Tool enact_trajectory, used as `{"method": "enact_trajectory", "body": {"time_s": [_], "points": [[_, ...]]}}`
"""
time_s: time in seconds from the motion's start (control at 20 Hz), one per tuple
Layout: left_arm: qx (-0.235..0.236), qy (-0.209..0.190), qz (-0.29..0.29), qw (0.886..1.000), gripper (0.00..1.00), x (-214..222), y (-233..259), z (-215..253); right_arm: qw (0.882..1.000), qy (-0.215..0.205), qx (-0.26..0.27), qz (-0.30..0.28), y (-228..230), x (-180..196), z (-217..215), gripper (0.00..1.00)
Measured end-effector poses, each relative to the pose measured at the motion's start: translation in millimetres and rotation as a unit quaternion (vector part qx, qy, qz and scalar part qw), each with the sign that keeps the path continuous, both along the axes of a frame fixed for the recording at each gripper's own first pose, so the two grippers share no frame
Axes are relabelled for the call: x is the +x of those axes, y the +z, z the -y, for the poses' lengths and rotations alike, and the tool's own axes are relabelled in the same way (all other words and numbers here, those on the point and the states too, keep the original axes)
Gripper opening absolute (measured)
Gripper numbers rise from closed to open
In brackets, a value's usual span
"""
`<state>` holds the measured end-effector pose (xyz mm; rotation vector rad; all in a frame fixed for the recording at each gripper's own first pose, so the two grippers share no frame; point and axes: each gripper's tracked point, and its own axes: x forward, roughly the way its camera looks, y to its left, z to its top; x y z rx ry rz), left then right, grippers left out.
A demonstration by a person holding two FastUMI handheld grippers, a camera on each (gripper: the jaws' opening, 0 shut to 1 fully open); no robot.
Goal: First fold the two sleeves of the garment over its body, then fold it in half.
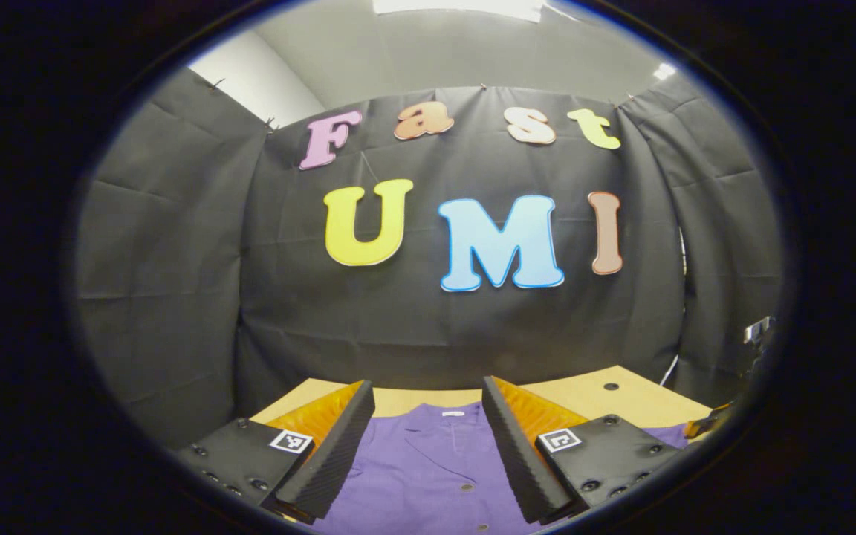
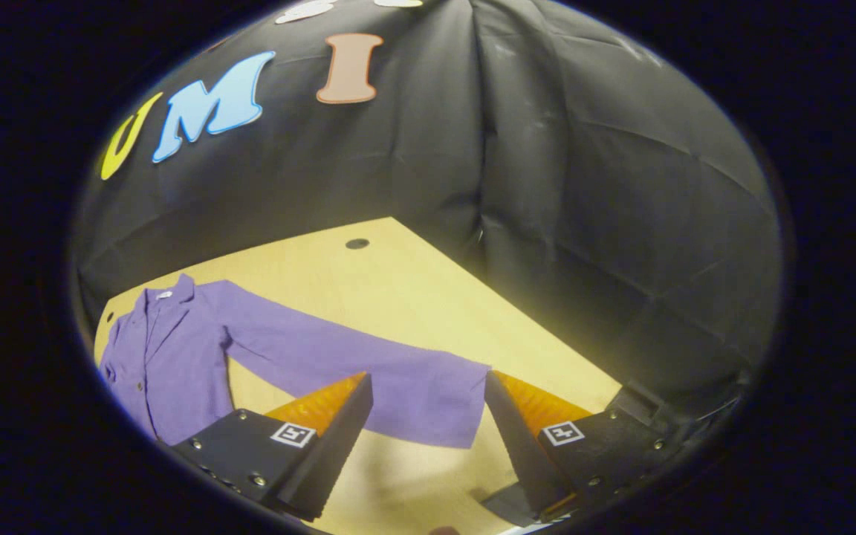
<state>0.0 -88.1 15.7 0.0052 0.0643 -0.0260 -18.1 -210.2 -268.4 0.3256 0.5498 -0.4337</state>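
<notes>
In the left gripper view, the left gripper (image 1: 428, 453) hangs wide open and empty at bottom centre, above the collar of a purple button-front shirt (image 1: 428, 468) lying flat on the wooden table (image 1: 591, 397). In the right gripper view, the right gripper (image 2: 428, 446) is spread wide at the bottom, holding nothing, over the cuff of the outstretched sleeve (image 2: 368, 364).
</notes>
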Motion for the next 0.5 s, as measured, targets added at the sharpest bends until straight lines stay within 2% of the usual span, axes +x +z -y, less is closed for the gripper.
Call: {"method": "enact_trajectory", "body": {"time_s": [0.25, 0.5], "points": [[0.008, 0.010, -0.006, 1.000, 0.92, 3, -3, -9, 0.997, -0.046, 0.036, -0.047, -33, 6, 12, 0.95], [0.007, 0.014, -0.008, 1.000, 0.92, 7, -4, -18, 0.993, -0.067, 0.077, -0.065, -56, 13, 14, 0.95]]}}
